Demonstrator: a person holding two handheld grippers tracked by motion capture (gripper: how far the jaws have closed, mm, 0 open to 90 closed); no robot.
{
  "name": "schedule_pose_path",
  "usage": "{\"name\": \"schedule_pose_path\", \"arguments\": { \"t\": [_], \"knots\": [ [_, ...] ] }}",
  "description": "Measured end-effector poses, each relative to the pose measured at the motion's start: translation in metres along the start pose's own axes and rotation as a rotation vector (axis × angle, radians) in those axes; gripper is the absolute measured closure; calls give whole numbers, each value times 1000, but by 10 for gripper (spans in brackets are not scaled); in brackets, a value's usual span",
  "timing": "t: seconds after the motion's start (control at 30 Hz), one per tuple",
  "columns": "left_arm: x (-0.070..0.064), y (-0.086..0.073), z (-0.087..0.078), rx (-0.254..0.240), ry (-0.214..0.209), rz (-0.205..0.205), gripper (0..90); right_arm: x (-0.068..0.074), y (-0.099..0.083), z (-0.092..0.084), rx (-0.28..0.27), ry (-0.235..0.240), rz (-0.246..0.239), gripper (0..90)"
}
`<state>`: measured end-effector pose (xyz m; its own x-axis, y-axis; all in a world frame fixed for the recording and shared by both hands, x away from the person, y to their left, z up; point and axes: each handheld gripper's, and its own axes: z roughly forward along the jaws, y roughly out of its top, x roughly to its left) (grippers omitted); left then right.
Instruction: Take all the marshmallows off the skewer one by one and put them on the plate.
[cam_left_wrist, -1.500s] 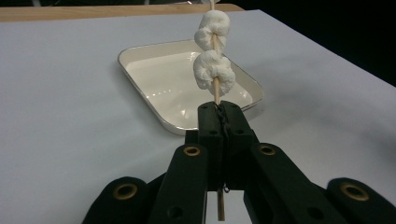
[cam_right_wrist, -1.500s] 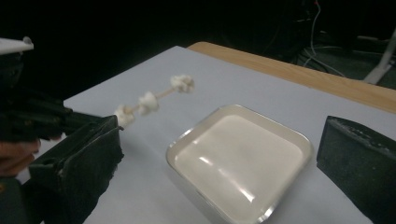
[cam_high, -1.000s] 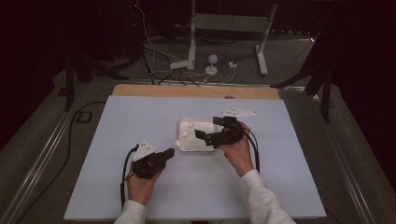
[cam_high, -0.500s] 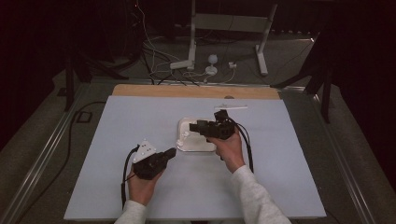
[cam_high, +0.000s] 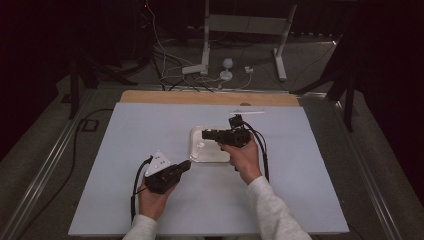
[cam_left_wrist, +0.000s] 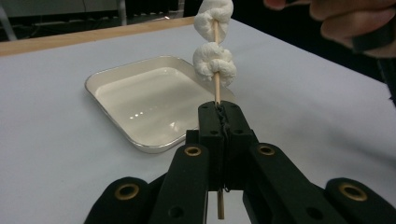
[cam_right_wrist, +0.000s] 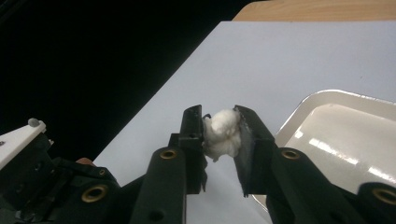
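The left gripper (cam_left_wrist: 218, 122) is clamped on a thin skewer (cam_left_wrist: 216, 91) carrying 2 marshmallows (cam_left_wrist: 215, 65), beside the white tray (cam_left_wrist: 116, 77). The right gripper (cam_right_wrist: 219, 133), whose jaws have just been closing, squeezes a 3rd marshmallow (cam_right_wrist: 222, 131) above that tray's edge. It looks soft, light, easily squashed; grip its middle gently.

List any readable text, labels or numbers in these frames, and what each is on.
None: no print shows on the white tray, the wooden skewer with its marshmallows, the left tool, the right tool or the table.
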<state>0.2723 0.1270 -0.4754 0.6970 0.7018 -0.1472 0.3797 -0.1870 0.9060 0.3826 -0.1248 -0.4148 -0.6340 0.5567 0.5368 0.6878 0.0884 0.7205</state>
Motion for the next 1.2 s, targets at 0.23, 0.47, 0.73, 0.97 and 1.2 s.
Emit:
{"name": "schedule_pose_path", "arguments": {
  "t": [0.23,0.47,0.73,0.97,1.2],
  "knots": [
    [-1,1,-2,2,23,55,900,2,3,-4,-34,-19,0,799],
    [-3,1,-4,6,63,106,900,6,2,-5,-61,-56,-21,819],
    [11,-11,-10,42,83,27,900,-13,15,-41,-207,-117,52,830],
    [16,-5,-16,-14,83,-31,900,-23,10,-48,-140,-137,5,810],
    [20,-7,-15,-8,81,-56,900,-27,3,-28,-82,-159,-22,787]
  ]
}}
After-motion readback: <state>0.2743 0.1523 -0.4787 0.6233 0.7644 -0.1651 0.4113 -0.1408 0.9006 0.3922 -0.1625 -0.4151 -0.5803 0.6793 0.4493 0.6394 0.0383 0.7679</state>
